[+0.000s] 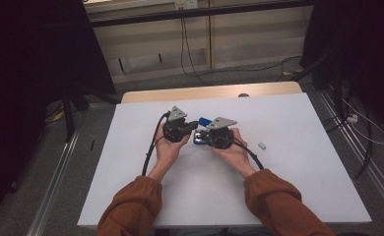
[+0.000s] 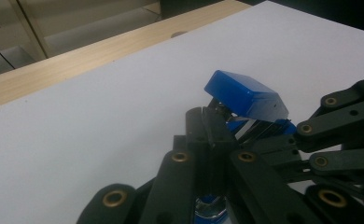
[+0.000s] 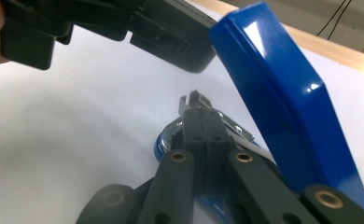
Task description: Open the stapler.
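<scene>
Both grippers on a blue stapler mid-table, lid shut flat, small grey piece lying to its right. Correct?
Not quite: the stapler's lid is hinged up, open, as the left gripper view shows. Both the left gripper and the right gripper are at it, and the small grey piece lies to its right.

High view sits above the person's side, looking forward and down over the whole white table (image 1: 288, 162). Both gripper views ride in super close behind their jaws, sharing the glossy blue plastic stapler (image 2: 245, 95) between them.
</scene>
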A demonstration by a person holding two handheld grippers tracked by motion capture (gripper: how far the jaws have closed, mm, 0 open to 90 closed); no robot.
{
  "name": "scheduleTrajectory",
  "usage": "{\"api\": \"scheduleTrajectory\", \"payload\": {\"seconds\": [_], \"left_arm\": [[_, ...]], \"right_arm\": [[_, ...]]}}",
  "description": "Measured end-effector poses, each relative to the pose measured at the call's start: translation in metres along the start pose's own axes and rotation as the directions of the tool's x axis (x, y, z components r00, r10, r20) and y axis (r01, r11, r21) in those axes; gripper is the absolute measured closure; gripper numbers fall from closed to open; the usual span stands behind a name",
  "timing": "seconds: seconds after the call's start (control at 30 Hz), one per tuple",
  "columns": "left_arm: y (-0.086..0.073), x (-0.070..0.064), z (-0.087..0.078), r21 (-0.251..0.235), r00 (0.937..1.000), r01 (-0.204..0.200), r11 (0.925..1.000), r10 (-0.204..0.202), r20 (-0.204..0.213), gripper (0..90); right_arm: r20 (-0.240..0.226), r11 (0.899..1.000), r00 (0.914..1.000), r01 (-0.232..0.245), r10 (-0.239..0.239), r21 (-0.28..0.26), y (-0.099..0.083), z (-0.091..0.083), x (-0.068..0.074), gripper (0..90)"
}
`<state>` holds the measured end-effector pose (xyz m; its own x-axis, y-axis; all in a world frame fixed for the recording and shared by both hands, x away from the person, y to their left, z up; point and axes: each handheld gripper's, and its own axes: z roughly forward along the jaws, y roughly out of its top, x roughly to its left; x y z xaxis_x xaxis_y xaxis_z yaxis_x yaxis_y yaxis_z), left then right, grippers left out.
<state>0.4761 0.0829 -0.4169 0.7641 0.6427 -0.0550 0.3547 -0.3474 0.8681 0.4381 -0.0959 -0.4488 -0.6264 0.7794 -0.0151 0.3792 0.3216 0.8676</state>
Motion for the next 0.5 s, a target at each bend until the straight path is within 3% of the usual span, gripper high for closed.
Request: {"api": "scheduleTrajectory", "payload": {"seconds": [0.23,0.3,0.5], "left_arm": [[-0.0003,0.001,-0.0001,0.002,1.0,0.004,1.0,-0.004,0.005,90.0],[0.0002,0.0004,-0.0003,0.011,1.0,-0.005,0.9999,0.005,0.003,90.0],[0.0009,0.0016,-0.0004,0.004,0.9999,-0.004,1.0,0.004,0.012,90.0]], "right_arm": [[0.037,1.0,0.9992,-0.012,0.013,-0.022,0.0004,0.0038,-0.0005,90.0],[0.028,0.998,0.9985,-0.045,0.046,-0.04,-0.0006,0.0044,-0.0008,90.0],[0.055,0.998,0.9979,-0.032,0.035,-0.061,0.0006,0.005,0.0002,90.0]]}}
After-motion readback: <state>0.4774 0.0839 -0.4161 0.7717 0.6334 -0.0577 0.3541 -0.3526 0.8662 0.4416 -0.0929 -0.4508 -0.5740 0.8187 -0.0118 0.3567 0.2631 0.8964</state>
